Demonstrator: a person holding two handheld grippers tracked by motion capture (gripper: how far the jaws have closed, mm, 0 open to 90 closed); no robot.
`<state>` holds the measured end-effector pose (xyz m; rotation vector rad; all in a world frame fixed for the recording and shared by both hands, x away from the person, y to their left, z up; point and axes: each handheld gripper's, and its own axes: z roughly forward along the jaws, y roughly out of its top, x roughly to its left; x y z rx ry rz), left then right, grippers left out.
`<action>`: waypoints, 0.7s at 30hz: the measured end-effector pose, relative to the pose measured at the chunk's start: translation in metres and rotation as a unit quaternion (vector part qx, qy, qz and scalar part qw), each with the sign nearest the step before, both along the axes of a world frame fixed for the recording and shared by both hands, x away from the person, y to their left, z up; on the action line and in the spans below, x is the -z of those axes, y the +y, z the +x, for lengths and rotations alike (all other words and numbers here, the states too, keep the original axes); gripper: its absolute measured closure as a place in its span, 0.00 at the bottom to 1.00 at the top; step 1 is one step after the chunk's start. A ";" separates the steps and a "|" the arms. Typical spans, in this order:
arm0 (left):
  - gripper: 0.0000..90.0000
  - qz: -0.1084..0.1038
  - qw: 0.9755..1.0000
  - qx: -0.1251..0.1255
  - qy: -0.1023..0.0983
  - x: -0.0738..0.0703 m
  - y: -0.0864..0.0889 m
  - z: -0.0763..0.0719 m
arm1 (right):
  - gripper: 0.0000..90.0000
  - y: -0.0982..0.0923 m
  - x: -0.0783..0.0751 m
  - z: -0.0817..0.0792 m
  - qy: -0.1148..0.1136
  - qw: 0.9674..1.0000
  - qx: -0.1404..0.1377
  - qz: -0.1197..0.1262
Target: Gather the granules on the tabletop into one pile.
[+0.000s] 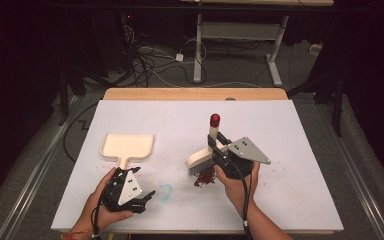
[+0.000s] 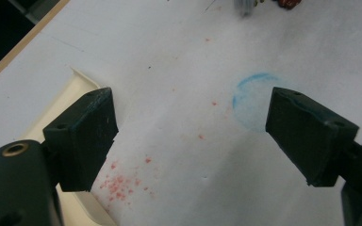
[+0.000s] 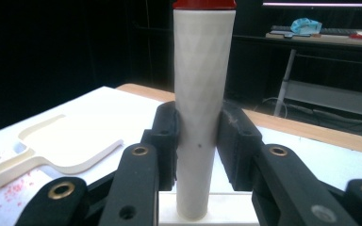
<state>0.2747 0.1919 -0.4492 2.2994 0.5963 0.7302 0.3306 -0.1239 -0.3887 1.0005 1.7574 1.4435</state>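
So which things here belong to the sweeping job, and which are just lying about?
In the job:
- brush, gripped by its handle in the right tongs
- red crumbs
- dustpan
- left tongs, open

Lying about:
- blue ring mark on the table
- cables on the floor

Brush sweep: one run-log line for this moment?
right claw: shut on brush handle | bristles: at red crumbs | left claw: open, beside dustpan

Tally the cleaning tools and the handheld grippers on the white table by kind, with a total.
Cream plastic dustpan: 1
Cream hand brush with a red-capped handle: 1
Black two-jaw grippers: 2, the left gripper open beside the dustpan, the right gripper clamped on the brush handle
Total: 4
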 end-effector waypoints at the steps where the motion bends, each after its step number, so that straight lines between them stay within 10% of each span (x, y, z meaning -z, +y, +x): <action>1: 0.18 -0.001 1.000 -0.001 0.000 0.000 0.000 0.000 | 0.78 -0.001 -0.001 0.001 -0.001 1.000 -0.002 0.005; 21: 0.18 -0.002 1.000 -0.004 -0.002 -0.001 0.000 0.001 | 0.78 -0.055 -0.038 -0.017 -0.026 0.999 0.023 0.000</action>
